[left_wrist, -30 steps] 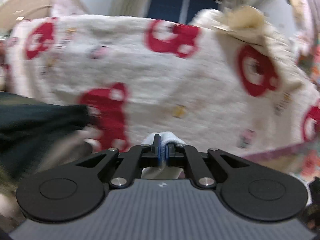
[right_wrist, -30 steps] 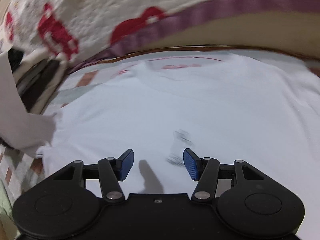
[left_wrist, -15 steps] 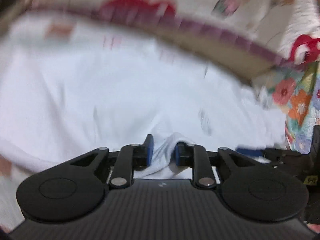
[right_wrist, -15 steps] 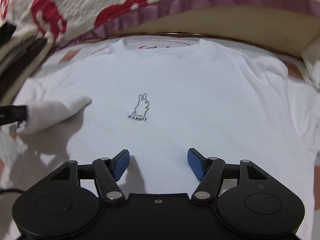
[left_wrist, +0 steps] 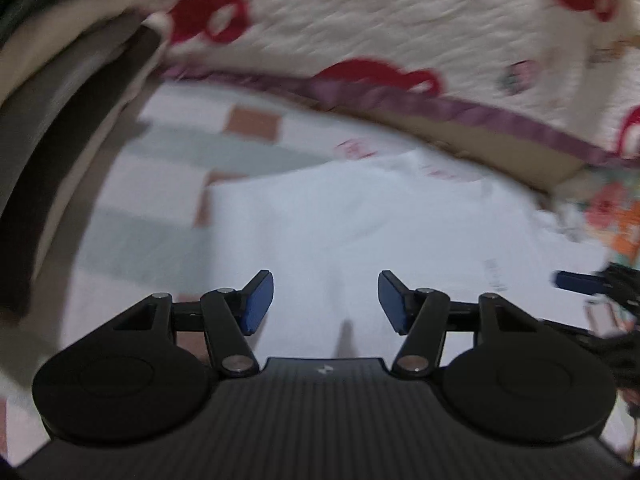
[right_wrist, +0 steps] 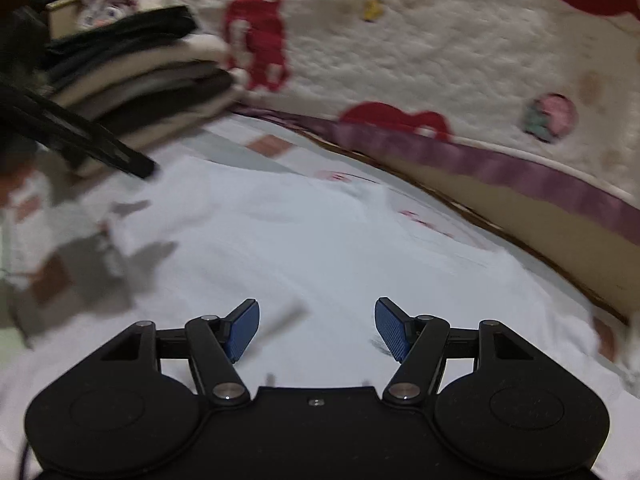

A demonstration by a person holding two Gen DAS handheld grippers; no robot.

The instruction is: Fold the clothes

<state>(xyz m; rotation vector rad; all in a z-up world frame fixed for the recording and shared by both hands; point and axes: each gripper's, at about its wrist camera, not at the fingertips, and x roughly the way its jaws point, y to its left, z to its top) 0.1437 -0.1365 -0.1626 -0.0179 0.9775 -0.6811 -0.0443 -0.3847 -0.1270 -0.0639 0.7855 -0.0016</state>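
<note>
White and thin, the T-shirt [right_wrist: 304, 248] lies flat on the bed sheet [left_wrist: 160, 184], soft and probably light, best taken at a hem or sleeve edge, while the left gripper [left_wrist: 325, 300] is opening and the right gripper [right_wrist: 316, 328] stands wide, both empty.

left claw [left_wrist: 326, 300]: black links, blue pads | right claw [right_wrist: 316, 330]: black, silver pivots

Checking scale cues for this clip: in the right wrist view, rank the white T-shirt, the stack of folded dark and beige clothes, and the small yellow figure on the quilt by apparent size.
1. White T-shirt, fills most of the lower frame.
2. Stack of folded dark and beige clothes, upper left, blurred.
3. Small yellow figure on the white quilt with red patterns, by far the smallest.
</note>
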